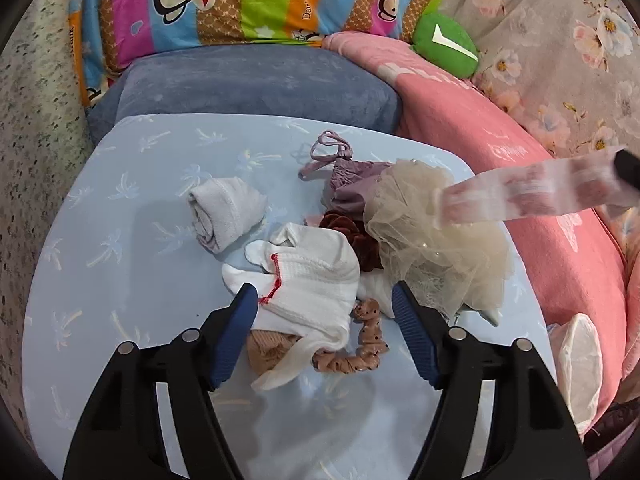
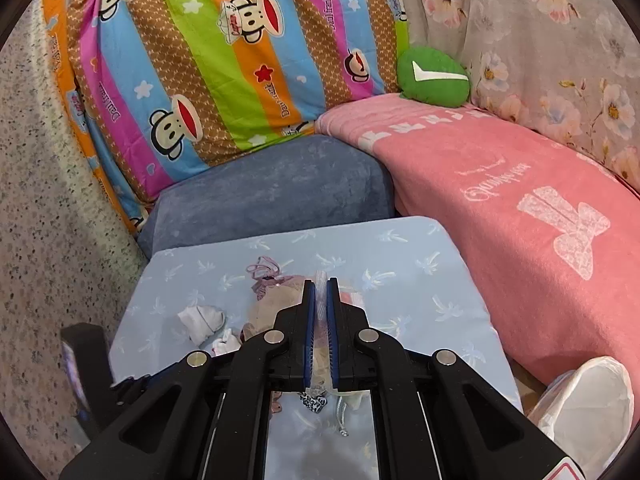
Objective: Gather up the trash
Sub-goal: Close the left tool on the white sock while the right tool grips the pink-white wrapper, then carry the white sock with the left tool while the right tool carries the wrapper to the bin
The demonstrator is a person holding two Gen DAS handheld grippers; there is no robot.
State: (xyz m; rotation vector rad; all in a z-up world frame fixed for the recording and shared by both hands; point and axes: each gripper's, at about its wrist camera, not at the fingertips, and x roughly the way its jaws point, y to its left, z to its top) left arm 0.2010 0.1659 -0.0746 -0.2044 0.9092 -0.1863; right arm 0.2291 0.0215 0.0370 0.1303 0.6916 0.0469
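Note:
A pile of small items lies on the light blue table: a white knit glove with red stitching, a rolled white sock, a beige tulle puff, a dark red scrunchie, a lilac strappy cloth and a dotted tan scrunchie. My left gripper is open, its fingers on either side of the glove. My right gripper is shut on a clear plastic wrapper, held above the pile; the wrapper shows blurred in the left wrist view.
A white-lined bin stands at the table's right, also in the left wrist view. A blue cushion, striped monkey pillow, pink blanket and green cushion surround the table.

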